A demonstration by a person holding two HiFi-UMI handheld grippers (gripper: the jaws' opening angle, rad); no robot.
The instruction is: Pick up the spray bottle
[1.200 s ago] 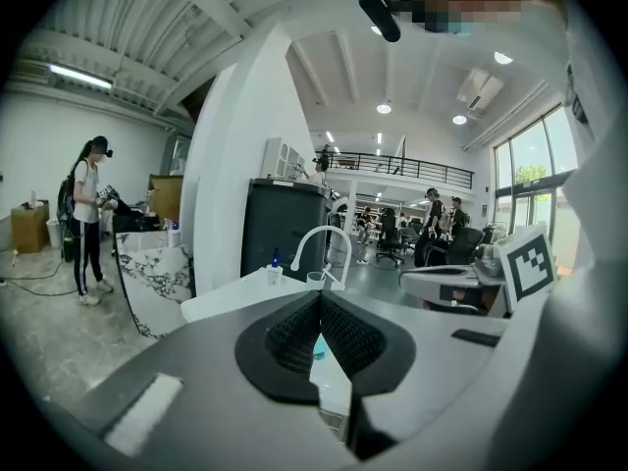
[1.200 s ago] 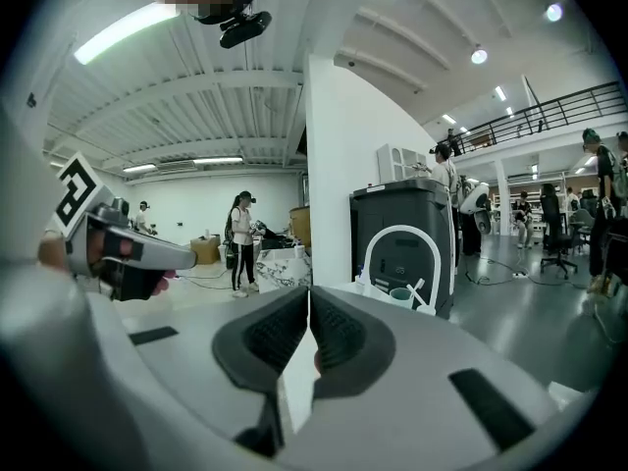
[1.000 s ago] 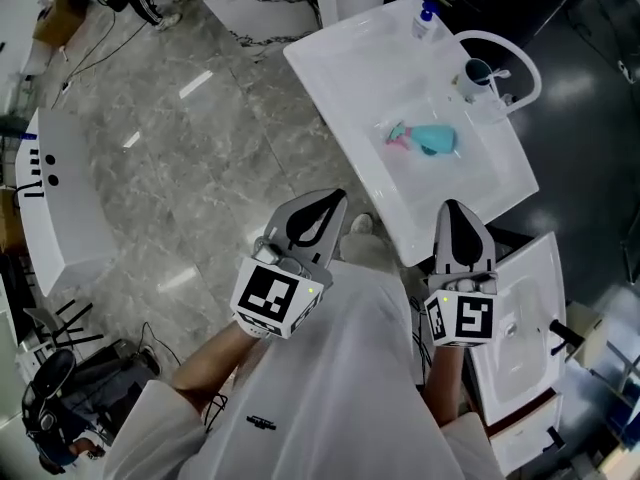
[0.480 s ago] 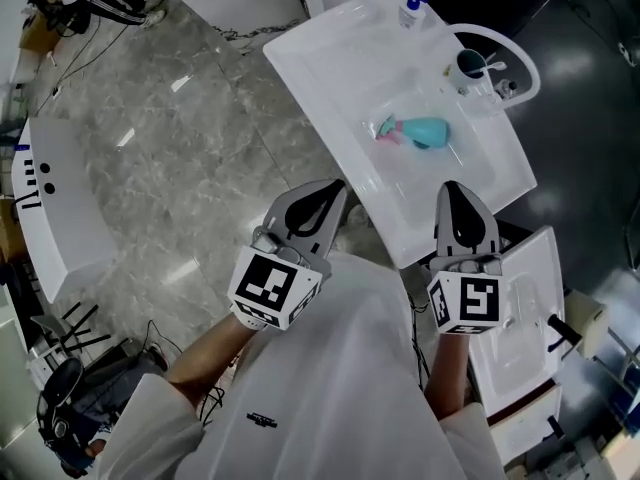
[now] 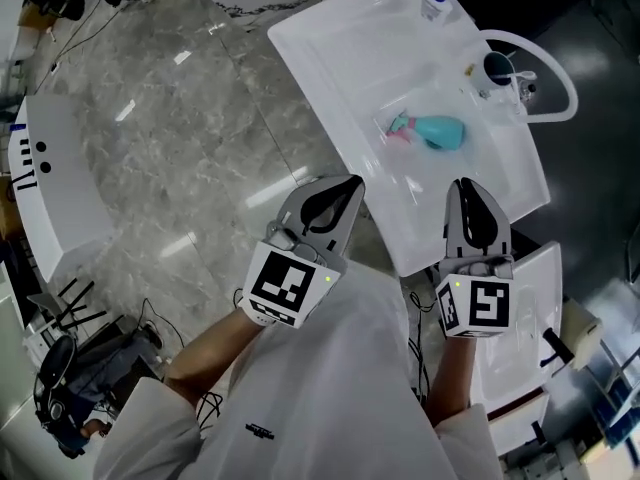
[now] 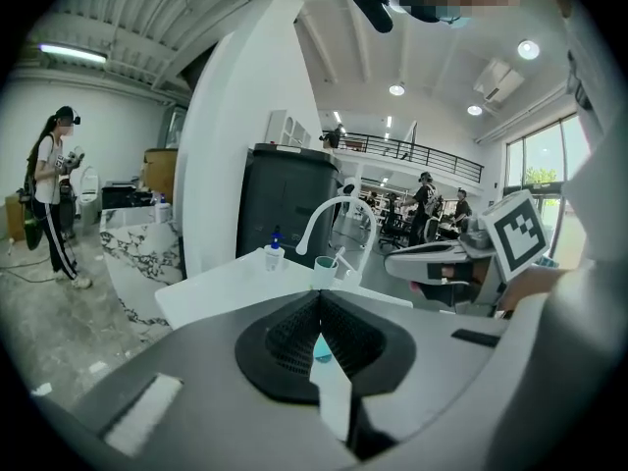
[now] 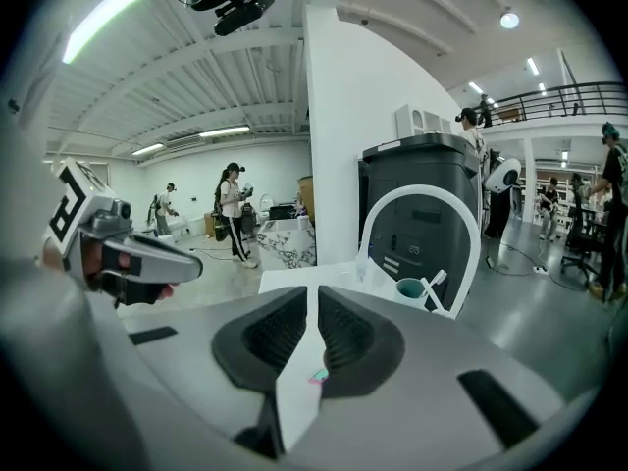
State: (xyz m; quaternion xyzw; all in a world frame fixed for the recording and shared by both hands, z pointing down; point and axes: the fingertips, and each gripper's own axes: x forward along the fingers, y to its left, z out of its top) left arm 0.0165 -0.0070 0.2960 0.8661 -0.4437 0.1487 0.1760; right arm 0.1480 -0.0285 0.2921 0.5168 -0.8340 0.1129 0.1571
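Observation:
The spray bottle [image 5: 432,131], teal with a pink trigger end, lies on its side in the white basin [image 5: 340,48]. Both grippers hover at the basin's near edge, short of the bottle, and point toward it. My left gripper [image 5: 346,182] is shut and empty, left of the bottle's line. My right gripper [image 5: 468,185] is also shut and empty, just below the bottle in the head view. In the left gripper view only a teal sliver of the bottle [image 6: 321,347] shows behind the closed jaws. The right gripper view gives a small teal and pink glimpse of the bottle [image 7: 317,376].
A pump soap bottle [image 5: 437,0] stands at the basin's far corner. A cup with a toothbrush [image 5: 497,68] sits by the white arched faucet [image 5: 548,63]. A second white basin [image 5: 522,318] lies under my right gripper. Marble floor [image 5: 180,138] spreads to the left.
Both grippers have edged forward and lower toward the basin's near edge. Both stayed shut. The bottle has not moved.

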